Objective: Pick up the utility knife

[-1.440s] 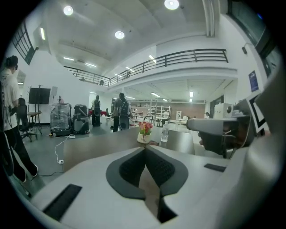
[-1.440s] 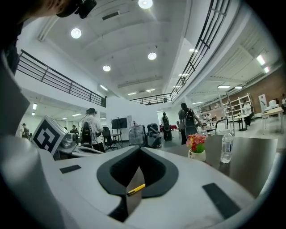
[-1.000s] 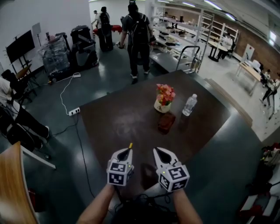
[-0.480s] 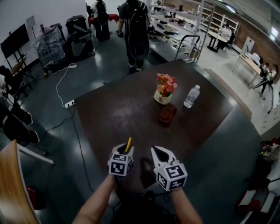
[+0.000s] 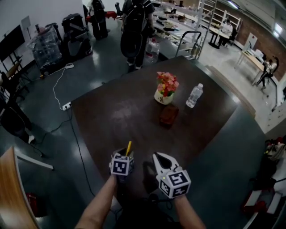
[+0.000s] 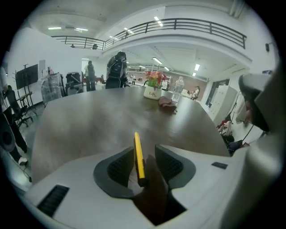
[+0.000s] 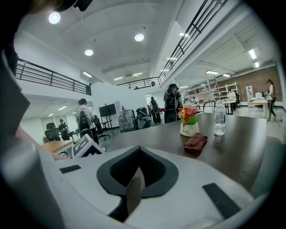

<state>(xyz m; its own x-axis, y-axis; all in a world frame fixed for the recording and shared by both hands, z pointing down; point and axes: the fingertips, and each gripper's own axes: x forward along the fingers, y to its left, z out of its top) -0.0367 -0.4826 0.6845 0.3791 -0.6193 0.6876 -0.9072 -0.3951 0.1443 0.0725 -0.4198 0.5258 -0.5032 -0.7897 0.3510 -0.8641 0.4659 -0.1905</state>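
Two jaws parting
My left gripper (image 5: 125, 154) is opening round the slim yellow utility knife (image 6: 139, 156), likely freeing it; right gripper (image 7: 138, 154) clenched, empty

I'm working in a big open lab hall, at a dark table (image 5: 116, 116) on a polished grey floor (image 5: 103, 76). Metal shelf racks (image 5: 210, 13) line the far side, a railed mezzanine (image 6: 187, 24) runs overhead, and wrapped equipment (image 5: 44, 47) stands near a screen (image 5: 11, 42).

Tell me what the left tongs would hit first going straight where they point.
Probably the bare brown tabletop just ahead; the left tongs tilt down at it, opening around the yellow utility knife. Depth is unclear.
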